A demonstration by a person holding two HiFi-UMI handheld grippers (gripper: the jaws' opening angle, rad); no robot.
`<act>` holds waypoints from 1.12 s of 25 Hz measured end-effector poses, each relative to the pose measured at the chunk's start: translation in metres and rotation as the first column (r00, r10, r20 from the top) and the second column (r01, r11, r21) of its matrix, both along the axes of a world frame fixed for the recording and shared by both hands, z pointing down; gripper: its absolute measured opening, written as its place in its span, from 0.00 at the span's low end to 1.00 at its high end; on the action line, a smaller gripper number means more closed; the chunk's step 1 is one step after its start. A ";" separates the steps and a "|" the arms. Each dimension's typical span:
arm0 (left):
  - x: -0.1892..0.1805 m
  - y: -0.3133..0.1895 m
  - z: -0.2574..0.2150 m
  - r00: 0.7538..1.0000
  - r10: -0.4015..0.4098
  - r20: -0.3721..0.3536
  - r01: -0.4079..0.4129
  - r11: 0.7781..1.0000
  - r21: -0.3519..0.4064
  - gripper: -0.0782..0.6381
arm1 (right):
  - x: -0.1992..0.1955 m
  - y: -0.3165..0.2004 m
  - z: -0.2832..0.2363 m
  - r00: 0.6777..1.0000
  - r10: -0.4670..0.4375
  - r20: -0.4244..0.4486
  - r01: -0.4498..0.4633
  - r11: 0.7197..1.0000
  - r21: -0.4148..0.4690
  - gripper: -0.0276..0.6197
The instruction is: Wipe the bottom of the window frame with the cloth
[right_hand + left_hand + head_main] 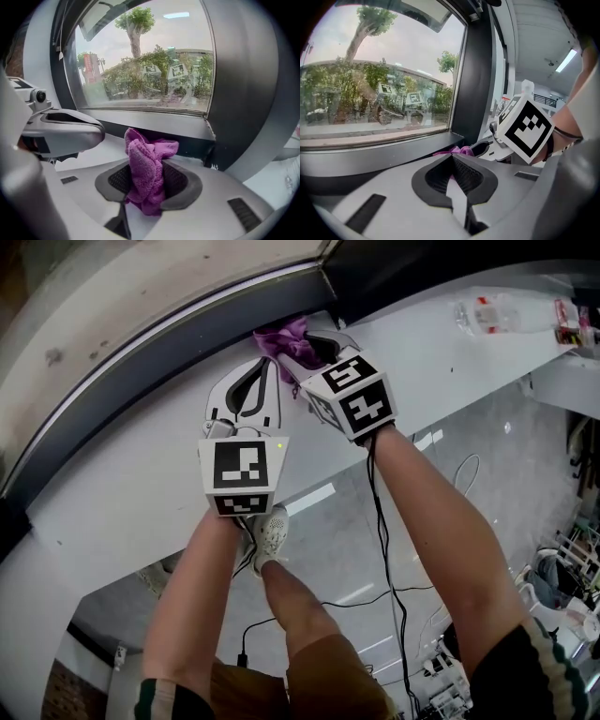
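Purple cloth [143, 154] was pinched in the closed jaws of the right gripper [147, 182], near the window frame [140, 118] bottom ahead of them, so pressing on and sweeping along looked next; the left gripper [453, 177] jaws met, empty.

1 left gripper [267, 367], 1 right gripper [305, 348], 1 purple cloth [281, 338], 1 window frame [141, 357], 1 clear bottle [497, 313]

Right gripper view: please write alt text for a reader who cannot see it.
The right gripper is shut on a purple cloth, which stands bunched between its jaws, close in front of the bottom of a grey window frame. Trees show through the glass.
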State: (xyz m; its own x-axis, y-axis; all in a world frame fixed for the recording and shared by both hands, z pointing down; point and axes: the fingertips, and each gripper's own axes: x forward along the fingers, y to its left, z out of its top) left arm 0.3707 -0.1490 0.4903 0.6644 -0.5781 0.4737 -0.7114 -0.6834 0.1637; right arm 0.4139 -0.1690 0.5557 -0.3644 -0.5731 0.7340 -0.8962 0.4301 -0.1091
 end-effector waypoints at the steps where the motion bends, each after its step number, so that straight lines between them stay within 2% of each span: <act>1: 0.002 0.000 0.001 1.000 0.000 0.002 0.000 1.000 -0.001 0.12 | 0.004 0.000 0.000 1.000 0.004 -0.006 -0.004 1.000 0.001 0.29; 8: 0.013 -0.001 -0.008 1.000 0.011 0.010 -0.011 1.000 0.012 0.12 | 0.027 -0.001 -0.002 0.998 0.029 -0.054 -0.028 1.000 0.013 0.30; 12: 0.023 -0.003 -0.023 1.000 0.016 0.001 -0.016 0.999 0.051 0.12 | 0.043 0.000 -0.001 0.994 0.044 -0.104 -0.042 0.999 0.024 0.30; 15: 0.029 -0.005 -0.026 0.999 0.002 -0.041 -0.002 1.000 0.013 0.12 | 0.045 0.002 -0.002 0.990 0.049 -0.133 -0.045 0.998 0.033 0.30; 17: 0.031 -0.005 -0.025 0.999 0.001 -0.038 0.000 1.000 0.011 0.12 | 0.049 0.005 -0.002 0.986 0.081 -0.143 -0.078 0.997 0.023 0.30; 21: 0.031 -0.007 -0.021 0.999 -0.004 -0.033 0.004 1.000 0.002 0.12 | 0.068 0.010 0.000 0.977 0.188 -0.104 -0.189 0.982 0.000 0.30; 28: 0.038 -0.001 -0.011 1.000 0.016 -0.016 -0.016 1.000 -0.012 0.12 | 0.066 0.009 0.002 0.983 0.167 -0.081 -0.168 0.986 -0.010 0.30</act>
State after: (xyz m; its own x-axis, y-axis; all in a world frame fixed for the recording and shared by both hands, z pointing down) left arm 0.4085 -0.1501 0.4792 0.6808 -0.5619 0.4698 -0.6977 -0.6927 0.1827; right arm 0.4800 -0.1600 0.5574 -0.2042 -0.6081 0.7672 -0.9614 0.2721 -0.0403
